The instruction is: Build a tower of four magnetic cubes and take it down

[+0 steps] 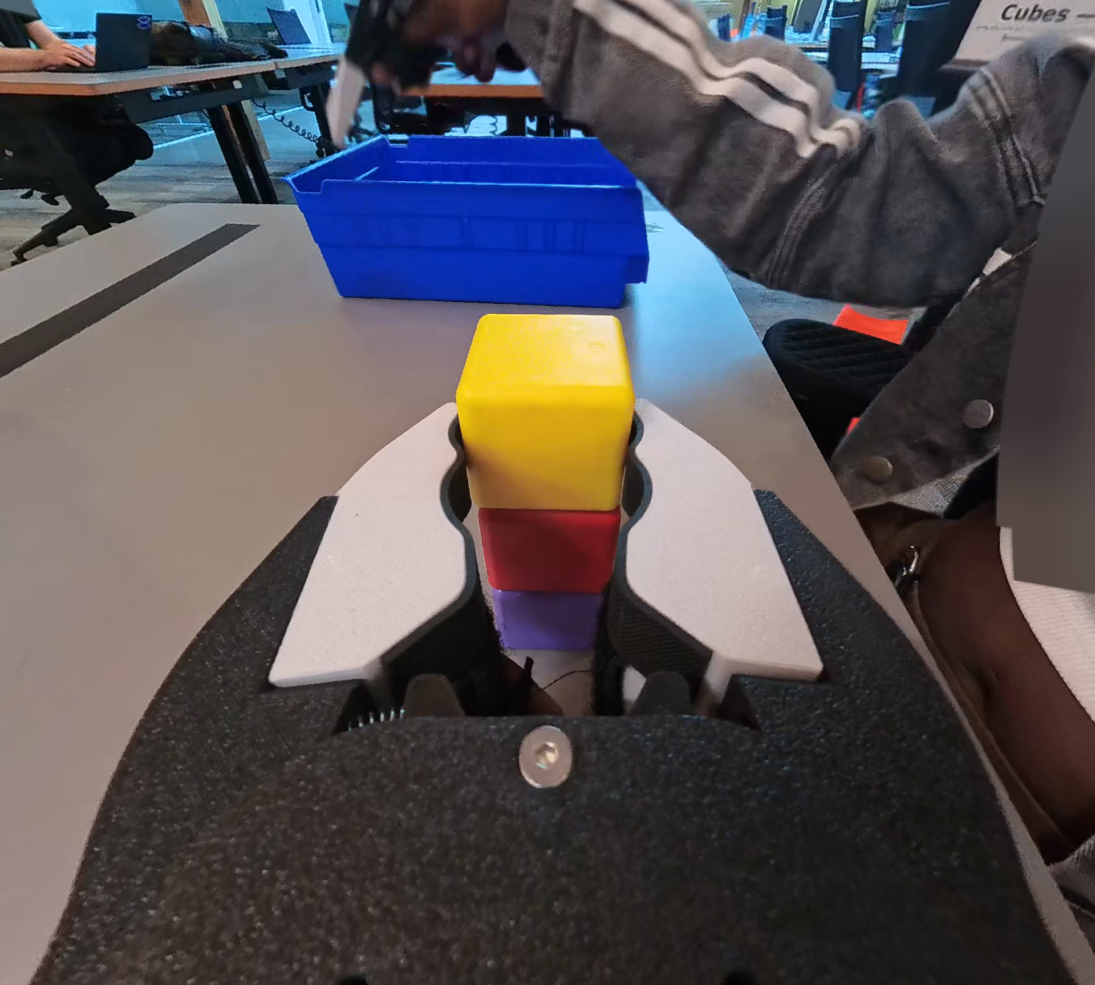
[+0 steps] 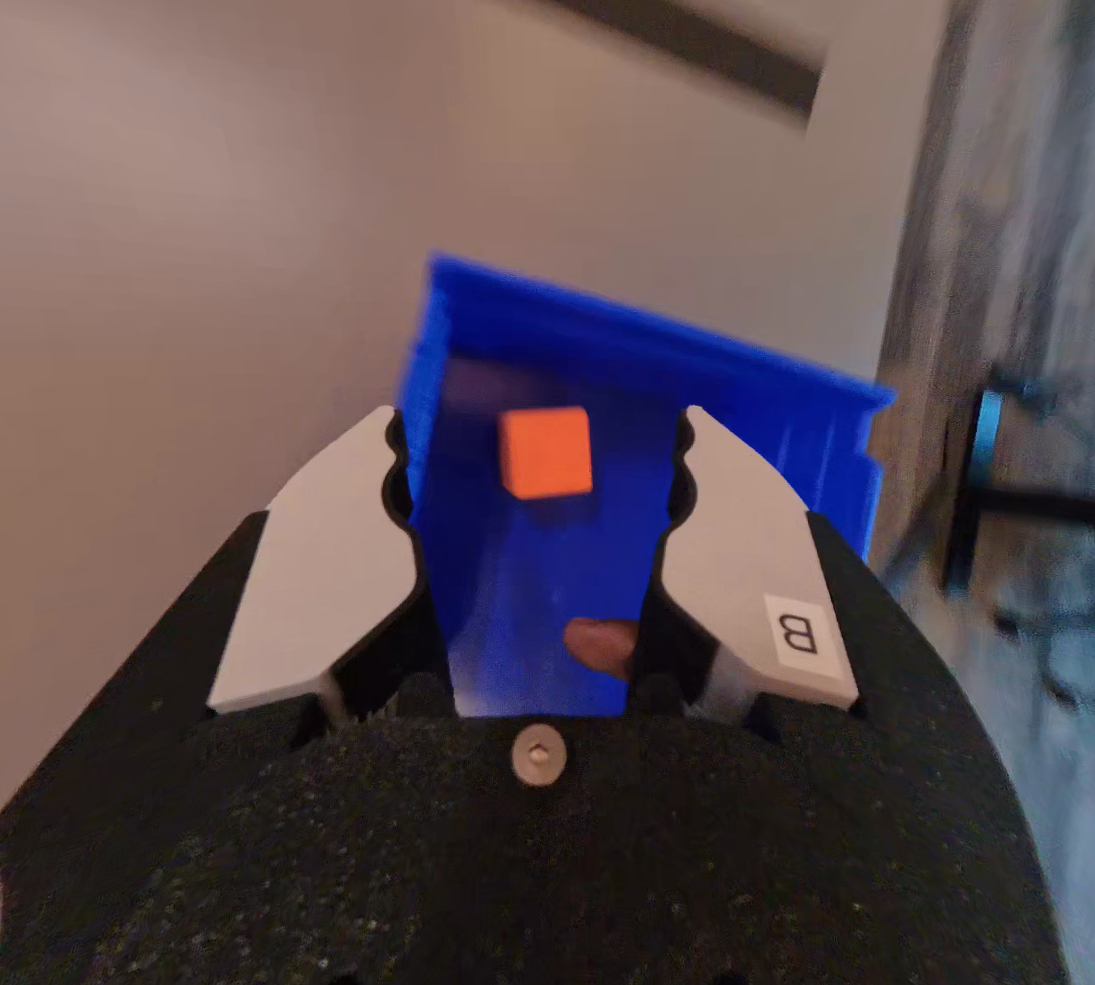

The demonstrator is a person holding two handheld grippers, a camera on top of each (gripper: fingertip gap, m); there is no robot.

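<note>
Orange cube (image 2: 545, 451) dead ahead in blue bin (image 2: 740, 364) between wide-spread right fingers (image 2: 332, 512); left fingers (image 1: 391, 512) clamping yellow cube (image 1: 545, 423) atop tower.

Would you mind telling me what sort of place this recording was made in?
Most likely an open-plan office or lab workspace: rows of desks with office chairs, a person at a laptop, and monitors further back under strip lighting.

Yellow-red-purple cube stack (image 1: 545, 482), orange cube (image 2: 545, 451) binned
</note>
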